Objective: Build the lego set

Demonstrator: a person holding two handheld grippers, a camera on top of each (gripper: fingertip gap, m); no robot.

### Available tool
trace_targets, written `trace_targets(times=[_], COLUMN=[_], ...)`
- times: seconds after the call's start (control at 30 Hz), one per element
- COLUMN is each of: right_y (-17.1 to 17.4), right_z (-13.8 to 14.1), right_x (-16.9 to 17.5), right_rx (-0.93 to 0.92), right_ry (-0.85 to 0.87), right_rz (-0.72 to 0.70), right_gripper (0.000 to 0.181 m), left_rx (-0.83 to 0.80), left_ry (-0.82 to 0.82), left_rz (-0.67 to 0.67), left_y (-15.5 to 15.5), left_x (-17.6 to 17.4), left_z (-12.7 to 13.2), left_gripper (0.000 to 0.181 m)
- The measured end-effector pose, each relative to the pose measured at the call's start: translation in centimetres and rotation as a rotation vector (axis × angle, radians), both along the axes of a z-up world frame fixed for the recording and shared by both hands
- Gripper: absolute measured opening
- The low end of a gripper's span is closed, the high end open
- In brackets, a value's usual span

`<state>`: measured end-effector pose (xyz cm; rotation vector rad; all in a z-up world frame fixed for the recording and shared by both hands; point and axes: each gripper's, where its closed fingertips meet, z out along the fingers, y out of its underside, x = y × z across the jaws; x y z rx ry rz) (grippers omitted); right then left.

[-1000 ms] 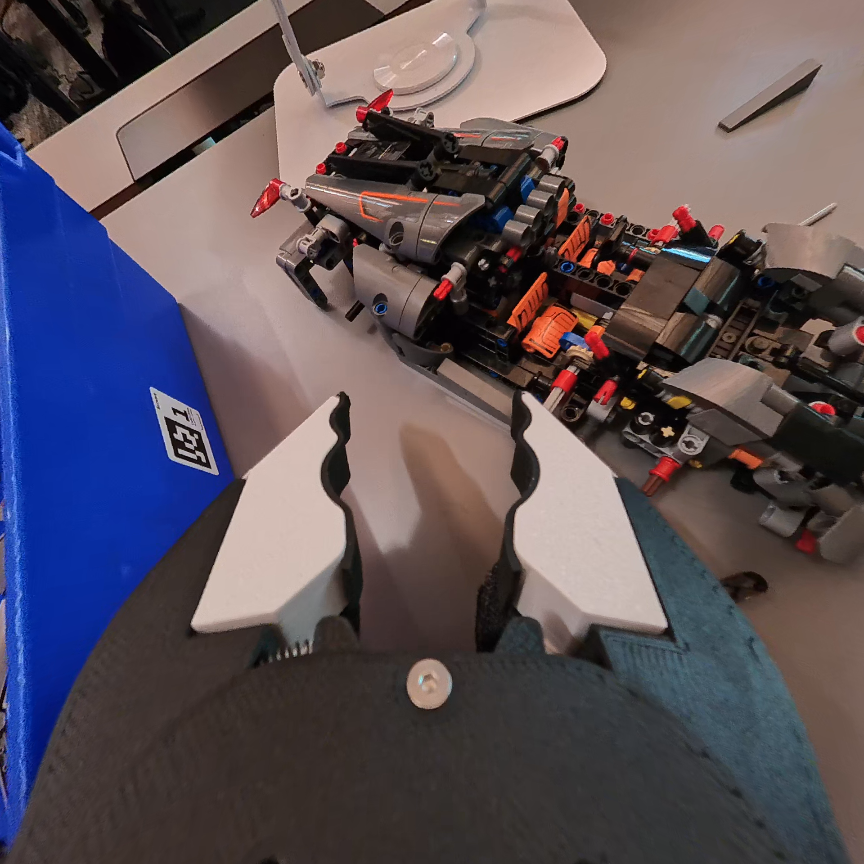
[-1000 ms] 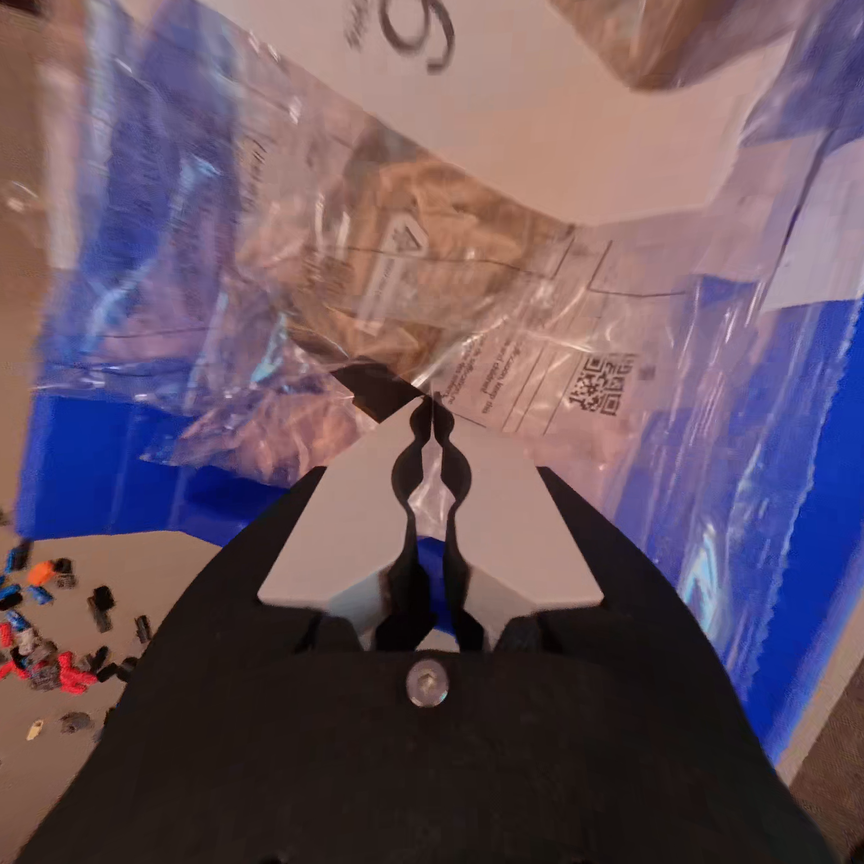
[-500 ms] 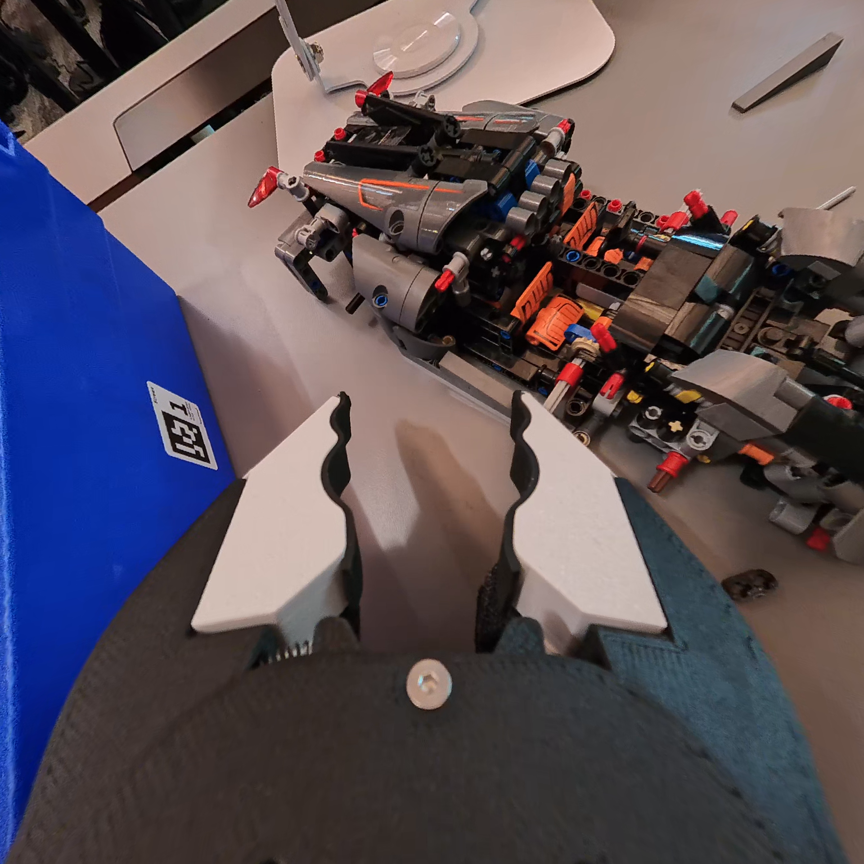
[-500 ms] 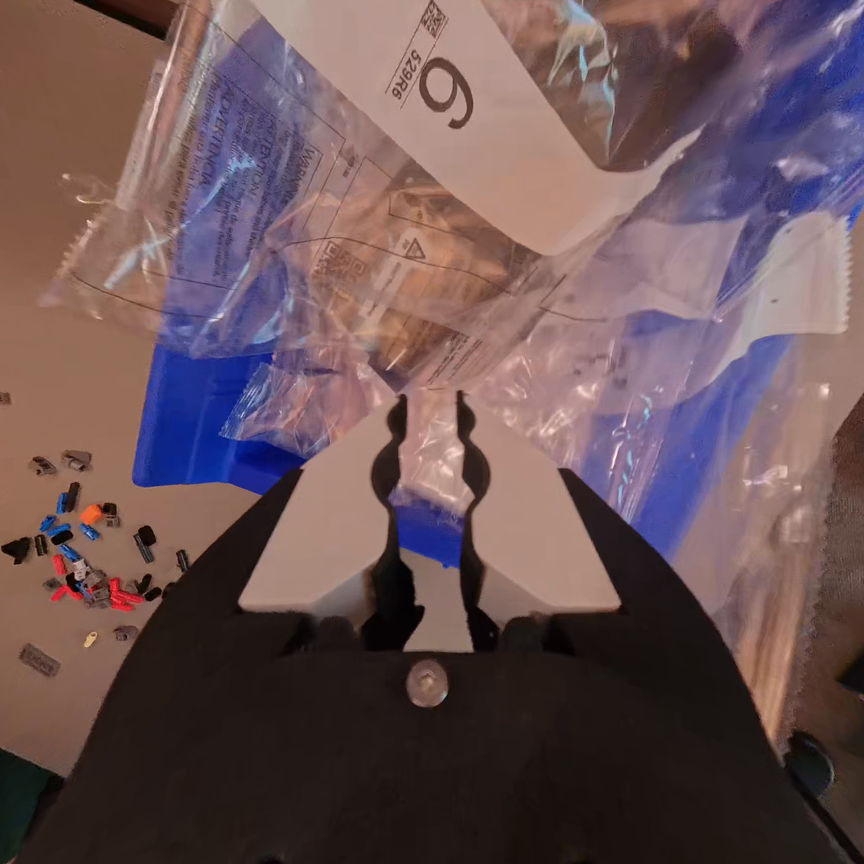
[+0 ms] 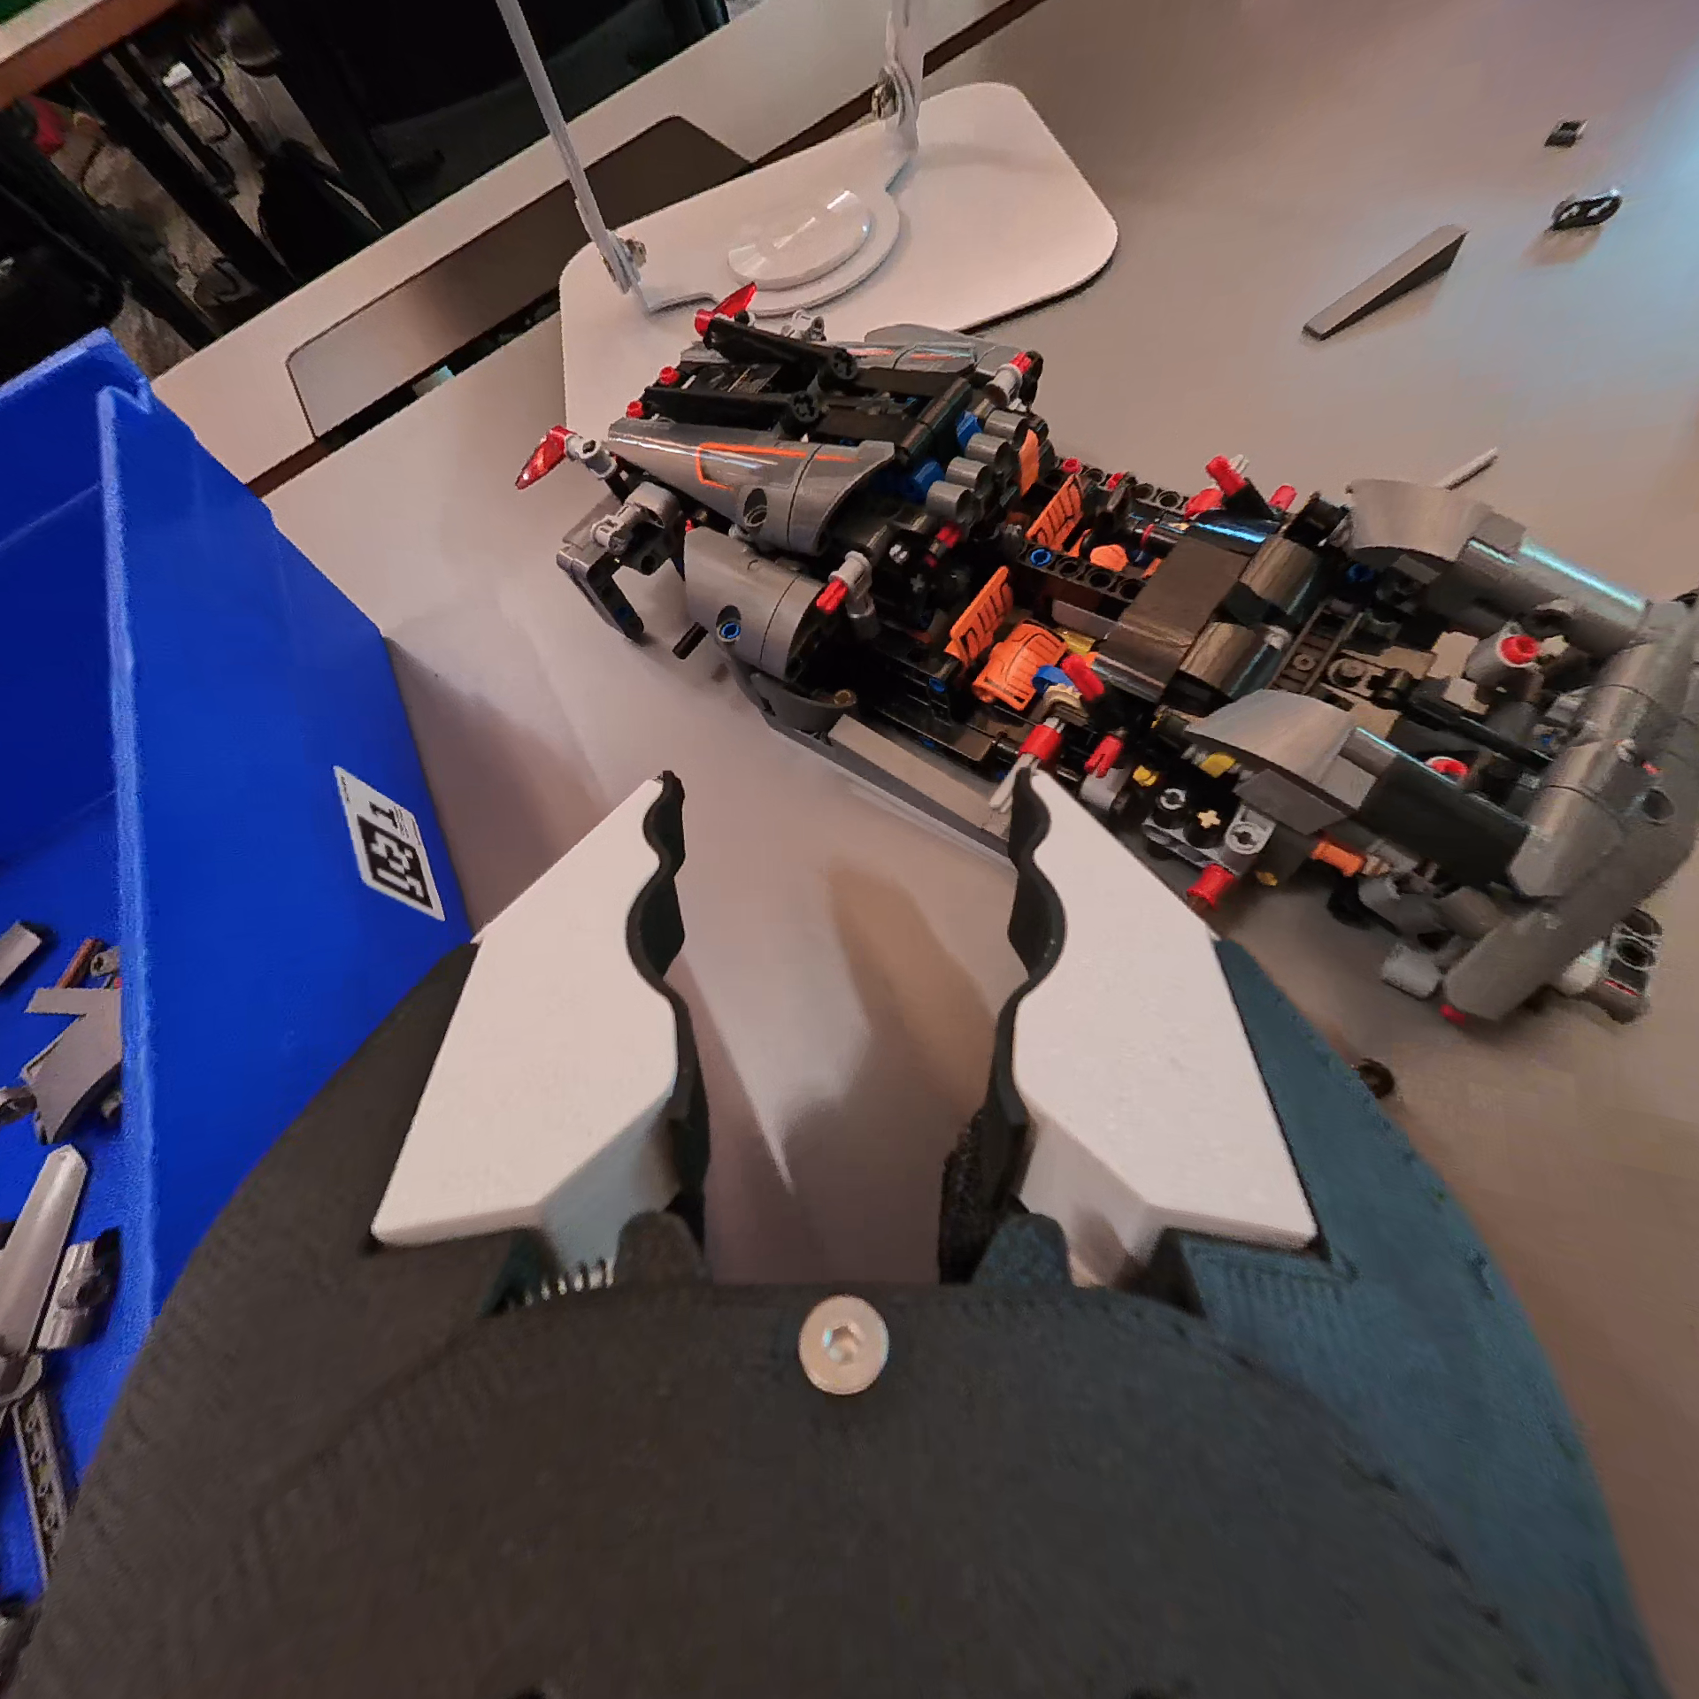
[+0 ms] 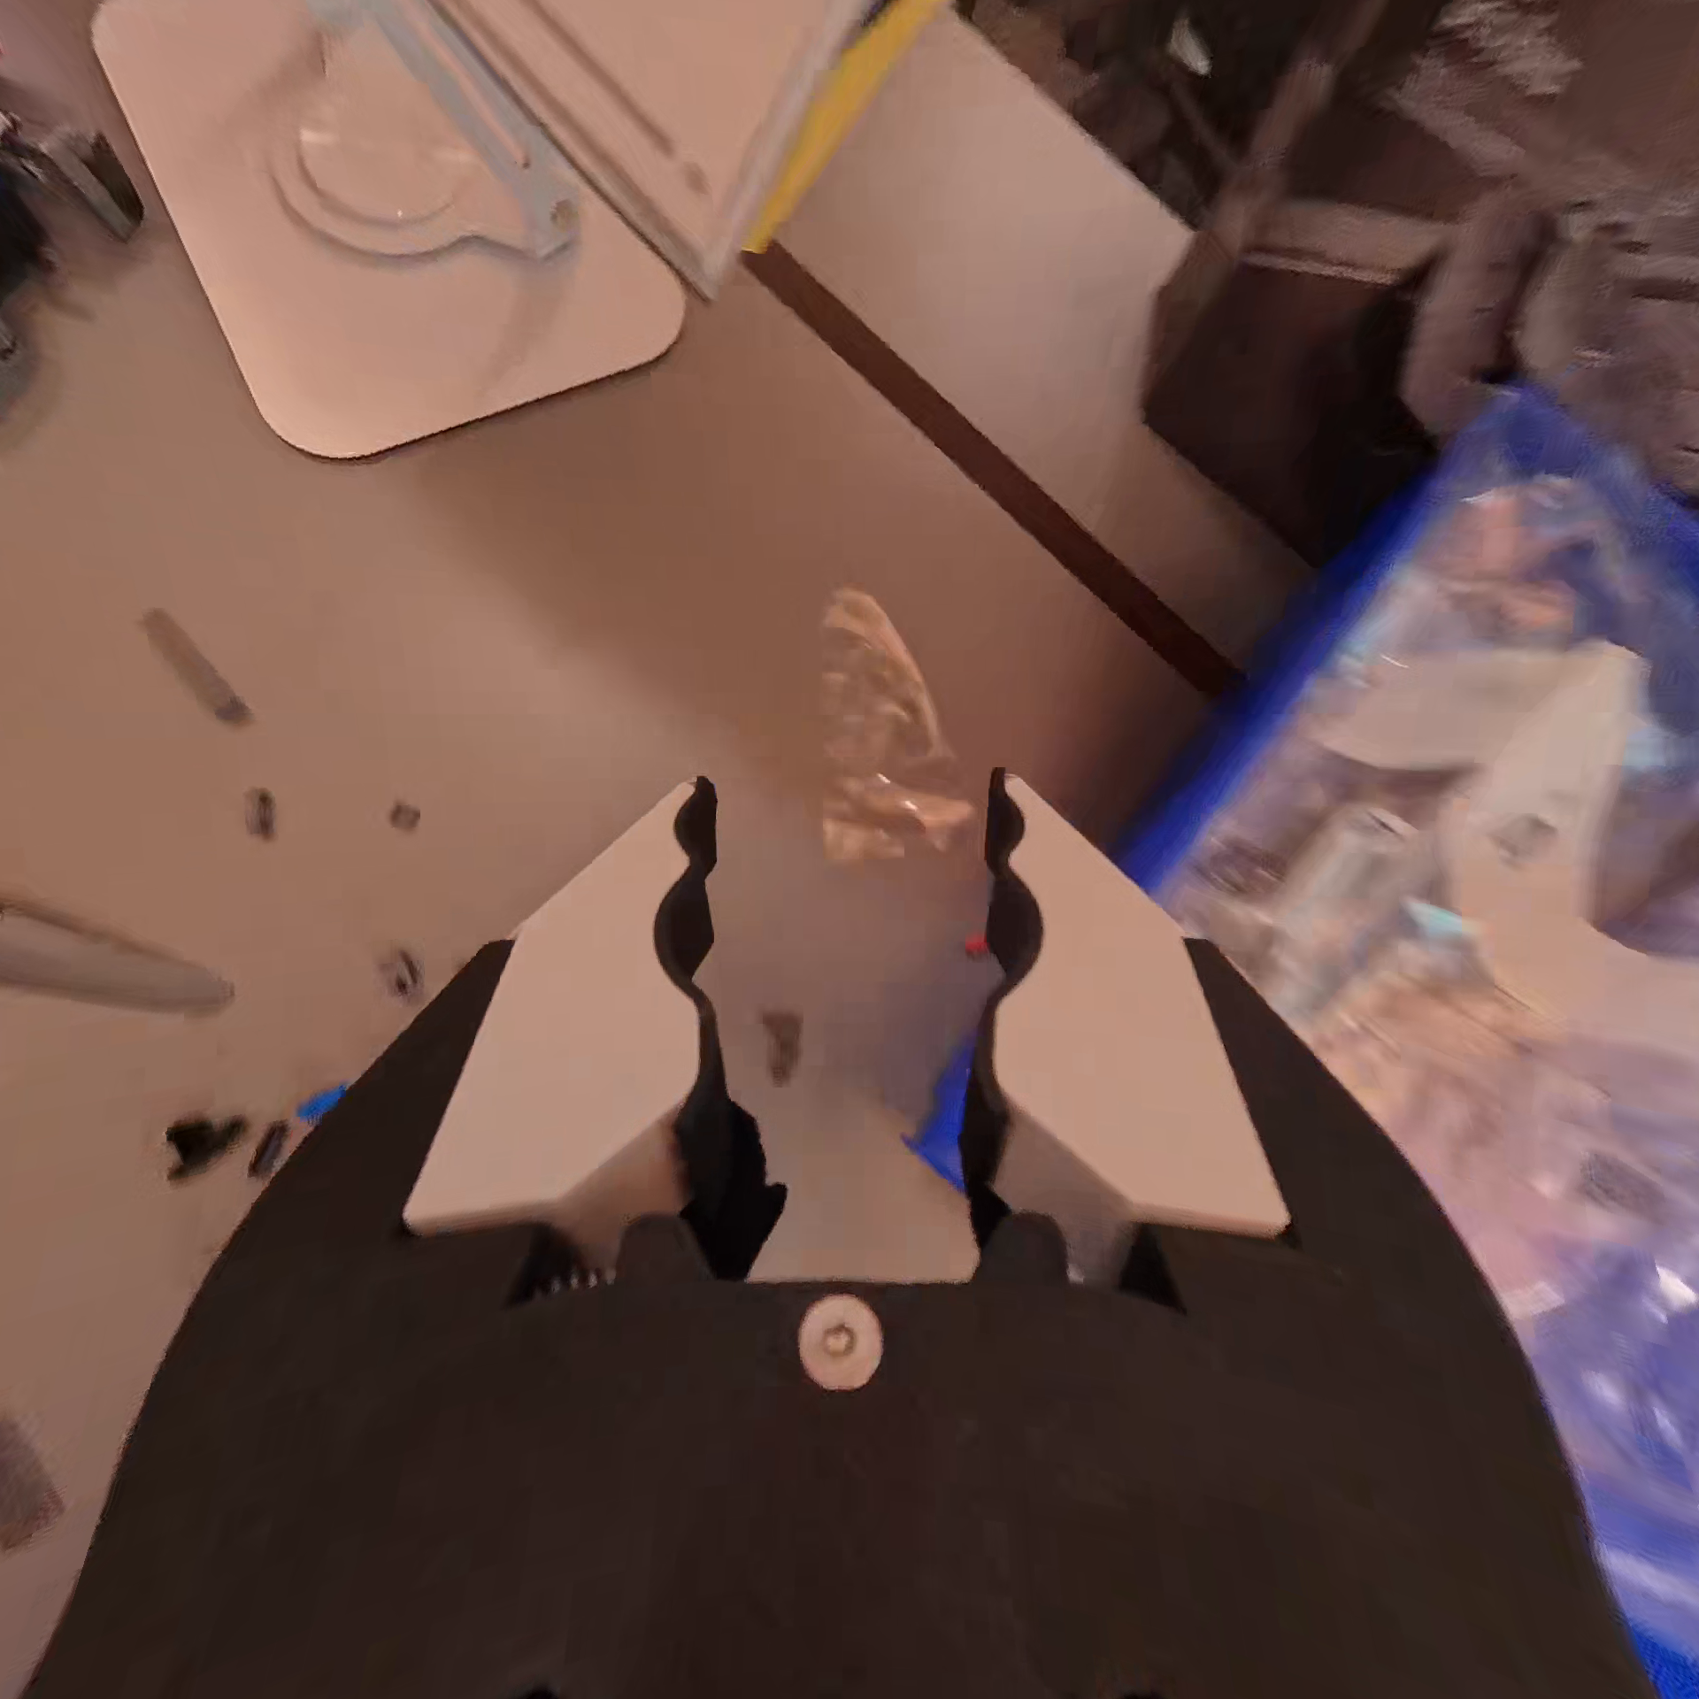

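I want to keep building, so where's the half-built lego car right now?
In the left wrist view, the lego car lies on the table, ahead-right of the open left gripper.

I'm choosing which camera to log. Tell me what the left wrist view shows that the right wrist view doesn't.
Only the left wrist view: the half-built lego car, a blue bin holding grey parts, and the open left gripper.

Only the right wrist view: clear plastic bags over something blue, small loose pieces scattered on the table, and the open right gripper.

Both: the white stand base and the table.
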<state>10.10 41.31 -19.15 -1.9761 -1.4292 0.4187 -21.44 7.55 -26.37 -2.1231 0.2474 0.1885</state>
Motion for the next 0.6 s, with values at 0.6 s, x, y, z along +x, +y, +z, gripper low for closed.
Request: trace_targets(times=[0.6], right_y=[2.8], right_z=[-7.8], right_x=[-6.7], right_rx=[-0.043], right_ry=[-0.053], right_rz=[-0.191], right_gripper=[0.0], left_rx=[0.074], left_ry=[-0.022], left_rz=[-0.001], left_y=[-2.5], left_x=[-0.7], left_z=[1.1], left_gripper=[0.066])
